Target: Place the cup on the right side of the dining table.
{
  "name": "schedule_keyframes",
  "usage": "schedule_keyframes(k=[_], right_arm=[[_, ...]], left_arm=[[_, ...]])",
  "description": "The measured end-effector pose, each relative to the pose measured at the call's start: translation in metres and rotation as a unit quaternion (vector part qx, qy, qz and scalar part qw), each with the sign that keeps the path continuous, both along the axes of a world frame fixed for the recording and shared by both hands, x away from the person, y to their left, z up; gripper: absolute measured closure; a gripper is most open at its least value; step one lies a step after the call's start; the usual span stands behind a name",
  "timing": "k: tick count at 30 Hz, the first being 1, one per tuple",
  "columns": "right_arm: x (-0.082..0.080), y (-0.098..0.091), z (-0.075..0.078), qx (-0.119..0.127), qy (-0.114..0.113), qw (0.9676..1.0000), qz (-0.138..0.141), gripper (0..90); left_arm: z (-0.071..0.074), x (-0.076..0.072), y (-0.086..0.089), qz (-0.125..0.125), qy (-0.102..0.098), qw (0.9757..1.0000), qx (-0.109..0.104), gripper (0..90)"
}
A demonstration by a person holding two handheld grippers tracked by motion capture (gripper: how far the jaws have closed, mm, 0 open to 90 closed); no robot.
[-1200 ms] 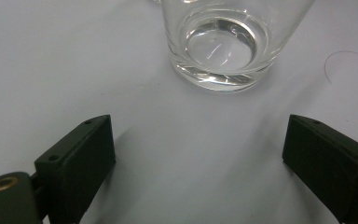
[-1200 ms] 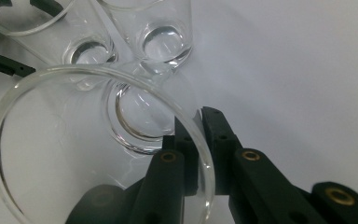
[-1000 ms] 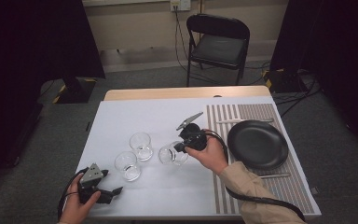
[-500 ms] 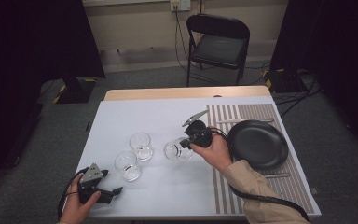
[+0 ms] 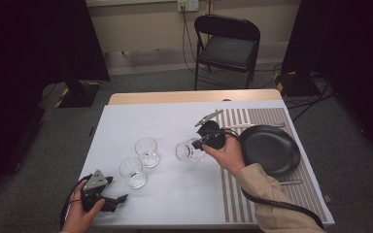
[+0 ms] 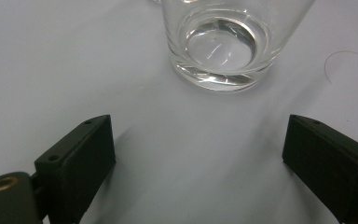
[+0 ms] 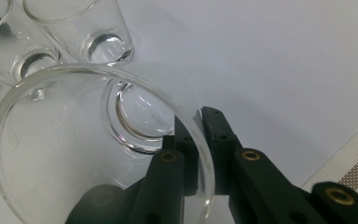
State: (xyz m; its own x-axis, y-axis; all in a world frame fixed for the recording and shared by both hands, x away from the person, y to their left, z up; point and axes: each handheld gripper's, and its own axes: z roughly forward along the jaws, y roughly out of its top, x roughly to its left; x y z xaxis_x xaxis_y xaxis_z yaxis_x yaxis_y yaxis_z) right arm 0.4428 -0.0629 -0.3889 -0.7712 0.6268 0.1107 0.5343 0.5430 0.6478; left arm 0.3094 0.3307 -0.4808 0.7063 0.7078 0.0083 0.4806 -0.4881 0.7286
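1. High view: since the earlier frame the held glass (image 5: 190, 150) was carried slightly toward the striped mat (image 5: 267, 194), pinched by the right gripper (image 5: 201, 143). The left gripper (image 5: 118, 199) was parked at the near edge.
2. Left gripper view: jaws were spread wide and empty, with the nearest glass (image 6: 223, 42) ahead.
3. Right gripper view: jaws were clamped on the glass rim (image 7: 200, 154), the glass tilted. Carry step judged in hand; levelling needed next before set-down.

The white-covered worktop (image 5: 165, 121) lies bare across its far half, leaving wide room to pass there. Two upright clear drinking glasses (image 5: 141, 161) stand close together near the left front, blocking the straight way between the left gripper (image 5: 119, 200) and the middle. On the right, a round black plate (image 5: 270, 149) occupies the striped placemat (image 5: 267, 116).
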Motion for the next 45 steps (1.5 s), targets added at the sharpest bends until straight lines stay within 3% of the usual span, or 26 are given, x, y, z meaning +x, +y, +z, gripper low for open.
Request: schedule_keyframes(k=[28,45], right_arm=[[0.009,-0.028,0.002,-0.004,-0.007,0.9991,-0.043,85.7],[0.013,-0.038,0.003,-0.011,-0.009,0.9984,-0.055,85.7]], left_arm=[[0.0,0.0,0.0,0.0,0.0,1.0,0.001,8.3],[0.0,0.0,0.0,0.0,0.0,1.0,0.0,8.3]])
